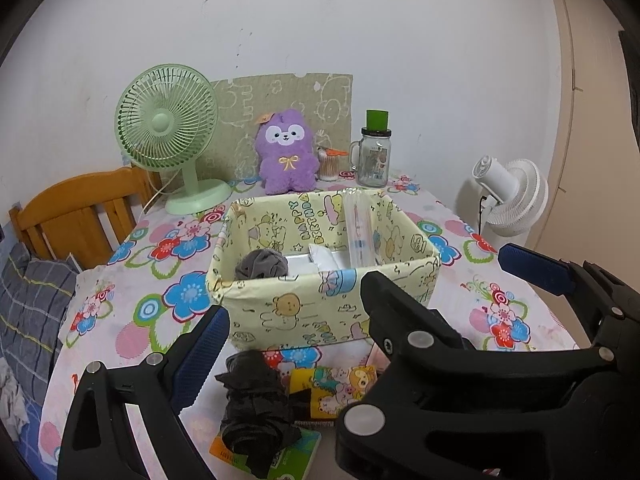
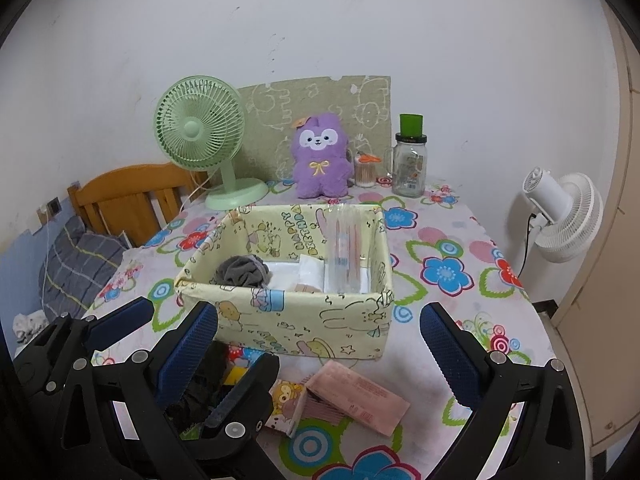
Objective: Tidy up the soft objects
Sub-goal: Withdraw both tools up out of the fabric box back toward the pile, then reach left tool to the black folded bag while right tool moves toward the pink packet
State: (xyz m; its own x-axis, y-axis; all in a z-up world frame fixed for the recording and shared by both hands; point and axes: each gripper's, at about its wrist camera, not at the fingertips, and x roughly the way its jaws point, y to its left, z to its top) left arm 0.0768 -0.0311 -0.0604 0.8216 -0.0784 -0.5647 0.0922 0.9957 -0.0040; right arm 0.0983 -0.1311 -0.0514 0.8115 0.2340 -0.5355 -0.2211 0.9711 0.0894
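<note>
A yellow cartoon-print fabric box point(image 1: 320, 312) point(image 2: 304, 328) stands mid-table. It holds a grey bundled cloth point(image 1: 261, 264) point(image 2: 240, 271), white packets and a clear plastic pack. A black crumpled cloth point(image 1: 256, 404) point(image 2: 200, 384) lies in front of the box on a cartoon-print pouch point(image 1: 340, 388). My left gripper point(image 1: 292, 320) is open, its jaws to either side just above the black cloth. My right gripper point(image 2: 320, 344) is open, above a pink packet point(image 2: 356, 400). The right gripper also shows in the left wrist view point(image 1: 536, 268).
A purple plush toy point(image 1: 286, 154) point(image 2: 318, 156), green desk fan point(image 1: 172, 128) point(image 2: 200, 132), glass jar with green cap point(image 1: 374, 156) point(image 2: 410, 160) and cotton-swab tub stand at the table's back. A wooden chair point(image 1: 76, 212) is left, a white fan point(image 2: 560, 216) right.
</note>
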